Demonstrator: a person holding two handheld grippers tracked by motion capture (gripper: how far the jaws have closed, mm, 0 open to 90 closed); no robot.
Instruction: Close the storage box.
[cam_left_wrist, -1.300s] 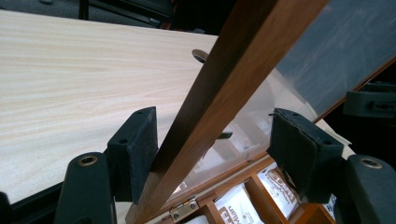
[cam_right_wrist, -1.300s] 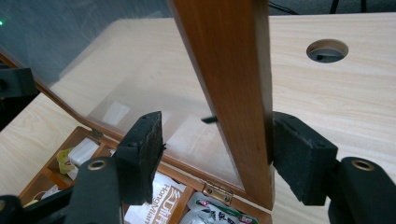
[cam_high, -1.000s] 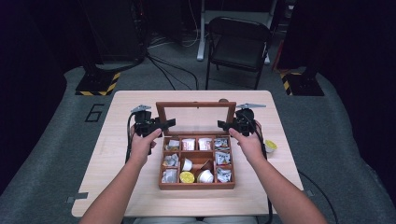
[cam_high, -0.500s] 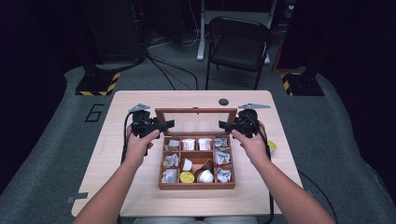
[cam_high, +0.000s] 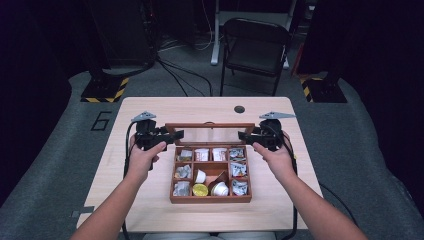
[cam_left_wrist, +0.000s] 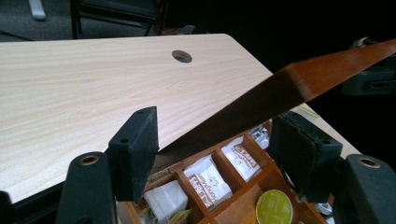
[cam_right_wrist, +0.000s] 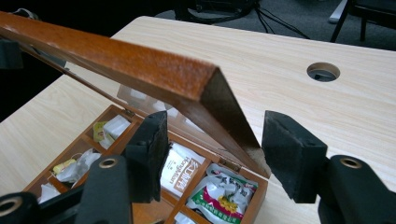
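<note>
A wooden box (cam_high: 210, 199) with several compartments of sachets and small capsules sits at the table's middle. Its glass-paned lid (cam_high: 210, 126) is hinged at the back and tilts forward over the box, roughly half raised. My left gripper (cam_high: 177, 135) straddles the lid's left end and my right gripper (cam_high: 242, 135) straddles its right end. In the left gripper view the lid's rail (cam_left_wrist: 299, 86) runs between the jaws of the left gripper (cam_left_wrist: 215, 144), which stand apart from it. In the right gripper view the lid's corner (cam_right_wrist: 140, 65) sits between the spread jaws of the right gripper (cam_right_wrist: 215, 140).
The light wooden table (cam_high: 150, 110) has a round cable hole (cam_high: 239, 109) behind the box. A black folding chair (cam_high: 255, 47) stands beyond the far edge. Bare tabletop lies to the left, right and behind the box.
The lid has tipped forward and down toward the box from a more upright stand. Both grippers have come lower with it, staying at its two ends.
</note>
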